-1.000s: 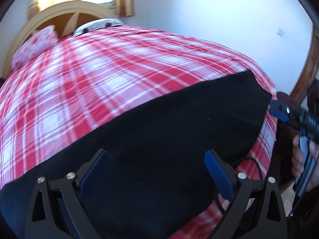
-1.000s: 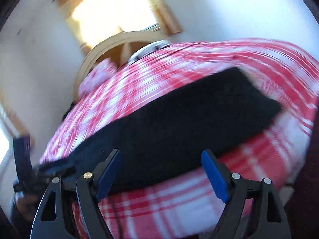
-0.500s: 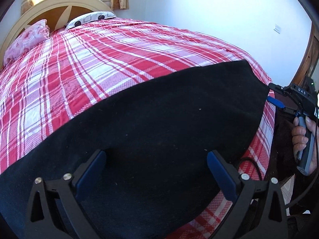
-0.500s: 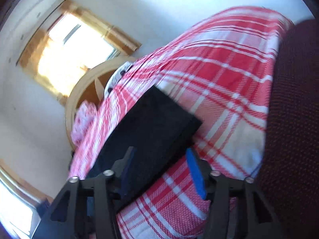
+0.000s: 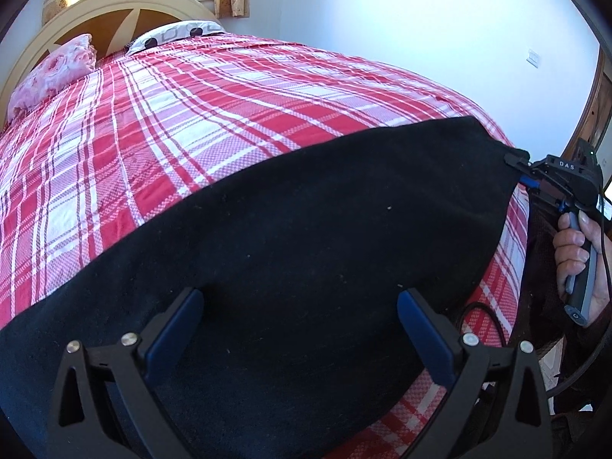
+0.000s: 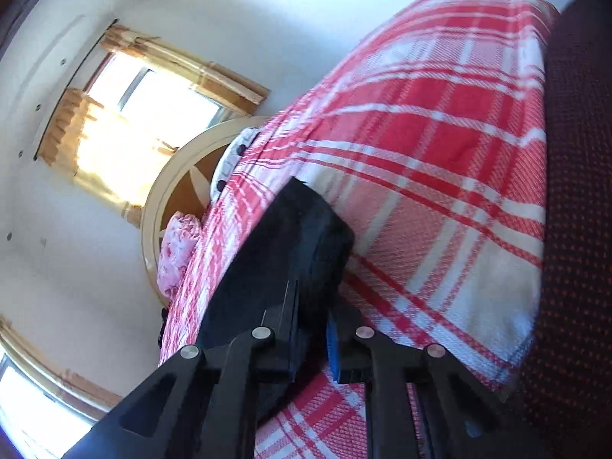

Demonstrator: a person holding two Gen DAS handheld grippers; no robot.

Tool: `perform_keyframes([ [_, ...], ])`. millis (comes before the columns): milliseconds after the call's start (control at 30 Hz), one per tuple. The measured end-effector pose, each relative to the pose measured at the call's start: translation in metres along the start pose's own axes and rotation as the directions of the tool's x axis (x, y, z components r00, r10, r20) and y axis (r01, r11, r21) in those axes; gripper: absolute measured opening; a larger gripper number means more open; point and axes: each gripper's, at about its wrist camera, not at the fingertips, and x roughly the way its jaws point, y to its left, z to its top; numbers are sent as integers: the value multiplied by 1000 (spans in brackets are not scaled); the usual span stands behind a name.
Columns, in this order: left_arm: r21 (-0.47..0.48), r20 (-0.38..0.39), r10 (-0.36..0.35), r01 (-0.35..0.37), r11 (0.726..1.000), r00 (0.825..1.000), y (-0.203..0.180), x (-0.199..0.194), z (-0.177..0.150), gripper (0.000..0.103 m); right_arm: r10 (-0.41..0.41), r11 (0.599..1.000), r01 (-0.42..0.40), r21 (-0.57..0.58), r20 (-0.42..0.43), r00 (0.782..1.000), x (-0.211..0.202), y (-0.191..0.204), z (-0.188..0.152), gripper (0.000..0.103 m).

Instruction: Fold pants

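The black pants (image 5: 306, 237) lie flat across the near end of the red plaid bed (image 5: 191, 95). My left gripper (image 5: 300, 329) is open, its blue pads wide apart just above the near part of the pants, holding nothing. My right gripper (image 6: 311, 329) is rolled on its side and shut on the right end of the pants (image 6: 283, 244), the cloth pinched between its pads. In the left wrist view the right gripper (image 5: 516, 166) shows at the pants' far right corner, held by a hand.
A cream headboard (image 5: 114, 4), a pink pillow (image 5: 53, 72) and a spotted pillow (image 5: 176, 34) are at the far end. A dark maroon surface (image 6: 573, 229) borders the bed's right edge. A cable (image 5: 493, 317) hangs by the near right.
My right gripper rolled sideways, moved onto the right end of the pants and closed on it. My left gripper stayed open and came a little closer over the pants.
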Motion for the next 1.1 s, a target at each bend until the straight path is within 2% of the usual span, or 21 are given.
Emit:
perform_keyframes([
  [233, -24, 6, -27, 27, 999, 1000, 5, -4, 1, 103, -17, 998, 17, -61, -1, 1000, 1, 10, 2, 11],
  [333, -69, 43, -71, 74, 995, 997, 15, -16, 3, 103, 24, 983, -23, -180, 1, 1000, 1, 44, 1, 11],
  [400, -96, 71, -76, 82, 992, 995, 23, -25, 4, 103, 62, 949, -61, -308, -7, 998, -2, 78, -6, 11],
  [533, -142, 116, -67, 83, 986, 991, 37, -39, 4, 103, 130, 832, -154, -534, -83, 988, 4, 147, -44, 11],
  [667, -187, 143, -88, 114, 976, 986, 49, -48, 0, 103, 171, 754, -261, -602, -203, 964, 28, 186, -88, 10],
  [733, -211, 146, -141, 171, 962, 979, 53, -46, -3, 103, 164, 720, -292, -630, -255, 953, 40, 197, -108, 10],
  [900, -286, 129, -279, 305, 909, 952, 56, -31, -10, 103, 132, 688, -351, -635, -366, 921, 65, 202, -149, 10],
  [1000, -301, 131, -341, 365, 881, 931, 53, -26, -8, 103, 101, 671, -347, -655, -383, 918, 69, 198, -162, 10],
  [1100, -297, 142, -363, 389, 872, 921, 51, -25, -2, 103, 68, 630, -344, -696, -392, 917, 69, 196, -175, 10],
])
